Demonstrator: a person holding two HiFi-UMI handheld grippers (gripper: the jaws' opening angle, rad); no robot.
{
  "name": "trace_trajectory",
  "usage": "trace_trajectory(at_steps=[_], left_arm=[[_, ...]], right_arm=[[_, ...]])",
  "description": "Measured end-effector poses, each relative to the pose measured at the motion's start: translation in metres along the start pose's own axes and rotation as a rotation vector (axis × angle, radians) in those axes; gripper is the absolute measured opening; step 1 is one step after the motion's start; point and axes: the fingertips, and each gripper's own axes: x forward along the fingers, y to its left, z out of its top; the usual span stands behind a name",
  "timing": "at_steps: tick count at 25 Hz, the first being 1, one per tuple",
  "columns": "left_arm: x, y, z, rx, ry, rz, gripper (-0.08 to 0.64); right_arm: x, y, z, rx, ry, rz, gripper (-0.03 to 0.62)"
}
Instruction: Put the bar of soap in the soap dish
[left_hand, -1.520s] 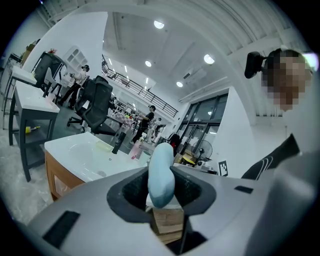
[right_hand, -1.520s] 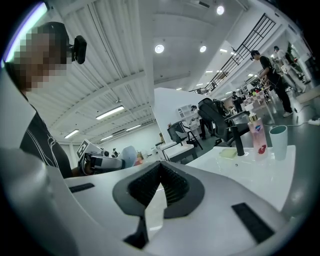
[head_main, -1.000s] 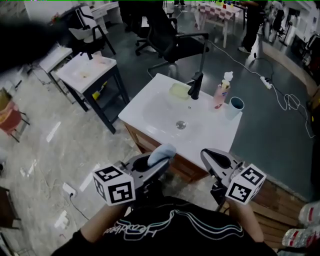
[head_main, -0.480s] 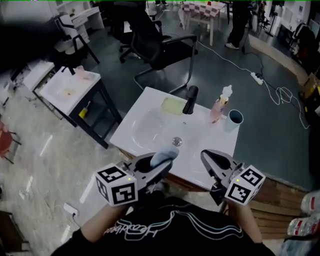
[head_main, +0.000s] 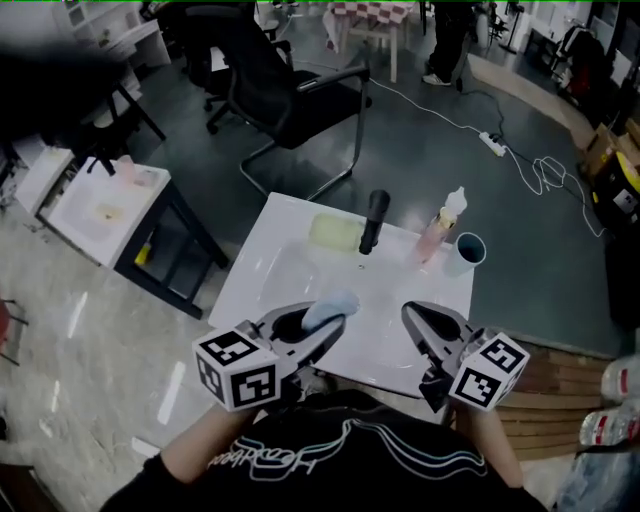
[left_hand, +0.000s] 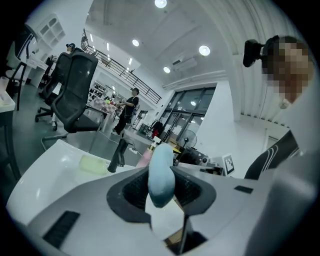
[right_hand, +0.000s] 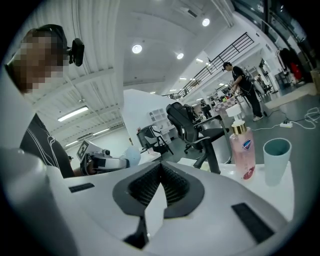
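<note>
in front of the black faucet (head_main: 372, 220), the left gripper (head_main: 325, 325) and blue soap bar (head_main: 330, 308) are hiding the sink basin's (head_main: 290, 270) near part; right of it, the pink bottle's (head_main: 437, 232) label is blurring unreadably.

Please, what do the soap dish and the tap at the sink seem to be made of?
Soap dish: pale green and slightly see-through with a soft sheen, so probably plastic or silicone. Tap: matte black with hardly any shine, likely coated metal, though this is not certain.
</note>
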Motion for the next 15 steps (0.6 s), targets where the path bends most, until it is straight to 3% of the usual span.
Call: trace_trajectory(at_steps=[7, 15], left_arm=[[0.020, 0.056, 0.011, 0.053, 0.053, 0.009, 0.138], [0.046, 0.115, 0.016, 0.062, 0.106, -0.001, 0.137]], right_arm=[[0.022, -0.025, 0.004, 0.020, -0.003, -0.076, 0.026], [0.041, -0.054, -0.004, 0.079, -0.018, -0.146, 0.026]])
